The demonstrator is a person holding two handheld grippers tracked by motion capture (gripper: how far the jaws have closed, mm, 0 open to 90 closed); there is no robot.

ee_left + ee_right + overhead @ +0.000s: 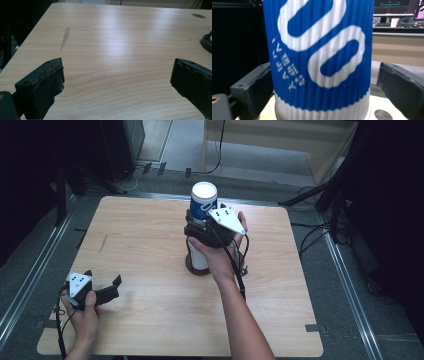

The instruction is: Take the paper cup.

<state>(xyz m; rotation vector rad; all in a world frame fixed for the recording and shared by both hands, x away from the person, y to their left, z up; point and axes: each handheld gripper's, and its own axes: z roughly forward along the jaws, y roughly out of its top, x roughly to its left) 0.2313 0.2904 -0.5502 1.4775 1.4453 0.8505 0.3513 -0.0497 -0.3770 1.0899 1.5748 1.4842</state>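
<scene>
now, notes:
right gripper (204, 222): straddling the blue-and-white ribbed paper cup (319, 57), right pad apart.
left gripper (102, 287): released, idle.
risk: an off-centre squeeze could topple the cup stack.

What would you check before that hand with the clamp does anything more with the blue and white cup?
1. Blue and white cup between the right gripper jaws: ok.
2. Pads pressing on the cup: not ok on one side, where a gap shows; the other side, cannot tell.
3. Cup upright on the white piece and dark base below it: ok.
4. Cup seated firmly on that stack: cannot tell.
5. Left gripper open, resting apart near the table corner: ok.
</scene>
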